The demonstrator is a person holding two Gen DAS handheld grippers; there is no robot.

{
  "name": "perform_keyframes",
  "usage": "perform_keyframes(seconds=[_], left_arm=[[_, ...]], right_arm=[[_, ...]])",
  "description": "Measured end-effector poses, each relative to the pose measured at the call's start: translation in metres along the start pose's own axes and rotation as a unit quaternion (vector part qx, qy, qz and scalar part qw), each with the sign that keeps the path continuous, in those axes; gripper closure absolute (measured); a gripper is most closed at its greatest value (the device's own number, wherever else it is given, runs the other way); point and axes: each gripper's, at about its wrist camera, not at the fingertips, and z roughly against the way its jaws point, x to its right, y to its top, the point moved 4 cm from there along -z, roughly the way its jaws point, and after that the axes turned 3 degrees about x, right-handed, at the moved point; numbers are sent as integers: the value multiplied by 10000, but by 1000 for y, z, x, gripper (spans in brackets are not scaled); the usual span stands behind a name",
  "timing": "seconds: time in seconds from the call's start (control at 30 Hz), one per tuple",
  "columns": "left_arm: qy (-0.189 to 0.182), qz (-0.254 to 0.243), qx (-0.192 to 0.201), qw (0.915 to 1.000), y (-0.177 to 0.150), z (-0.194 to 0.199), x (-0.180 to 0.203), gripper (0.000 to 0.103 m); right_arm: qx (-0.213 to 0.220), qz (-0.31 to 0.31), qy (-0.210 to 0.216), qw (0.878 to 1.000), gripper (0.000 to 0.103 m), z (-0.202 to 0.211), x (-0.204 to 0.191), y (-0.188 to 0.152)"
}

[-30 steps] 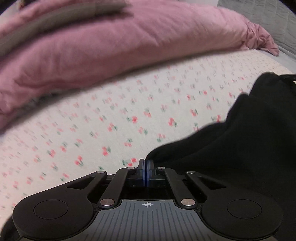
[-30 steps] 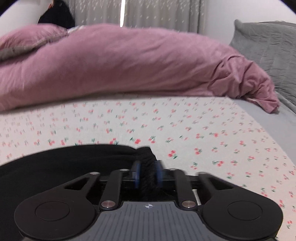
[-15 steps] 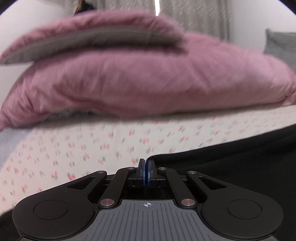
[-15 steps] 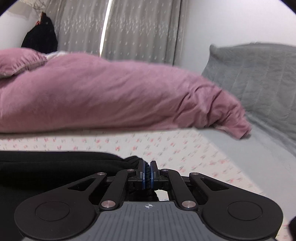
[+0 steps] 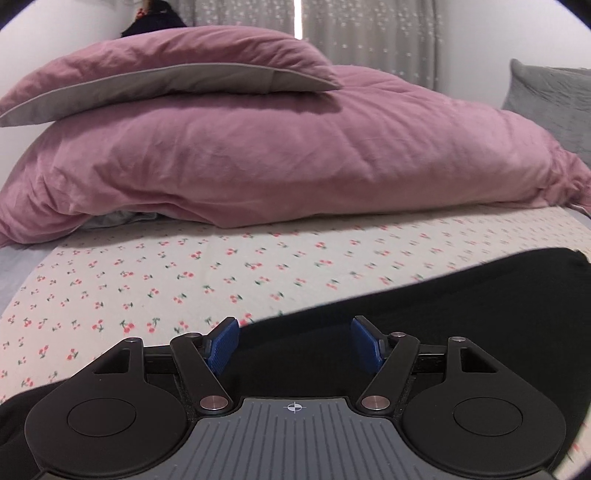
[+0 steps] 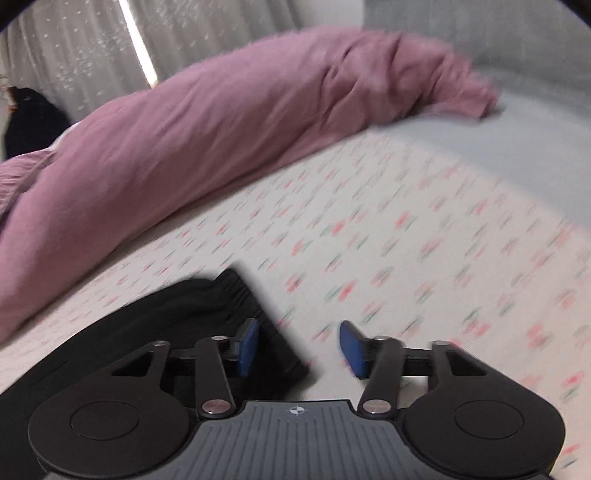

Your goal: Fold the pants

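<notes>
Black pants lie on the cherry-print sheet. In the left wrist view my left gripper hangs just over their near edge, its jaws opening wide, the blue pads clear of the cloth below. In the right wrist view my right gripper is also opening; the pants' ribbed waistband corner lies by its left pad, and neither pad presses on the fabric. The pants spread off to the left there.
A bulky mauve duvet with a mauve-and-grey pillow on top runs along the far side of the bed. A grey cushion stands at the right. Curtains hang behind. Bare grey sheet lies beyond the print.
Both grippers were shut on the black pants; now both have let go and their jaws stand apart. The right gripper has rolled and swung, so its view tilts and blurs.
</notes>
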Motion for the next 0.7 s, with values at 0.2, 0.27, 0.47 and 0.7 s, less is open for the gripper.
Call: perform_keyframes(seconds=[0.2,0.27,0.47,0.7], left_arm=[[317,-92,84,9994,-6,59,-26,23],[511,-20,103,9986,-11,83,-47,17],[1119,832,-148,9901,-48,147,-119,14],[1135,1784,-329,9768,-106,199,-149,14]], right_arm=[[225,52,-846,9961,67,21,-23,4],[225,377,-582,9973,48,37,-44,-2],[11,1048,-97,9944,30,91,-81,-42],[-127,1590,-313,9867,20,143,-72,-81]])
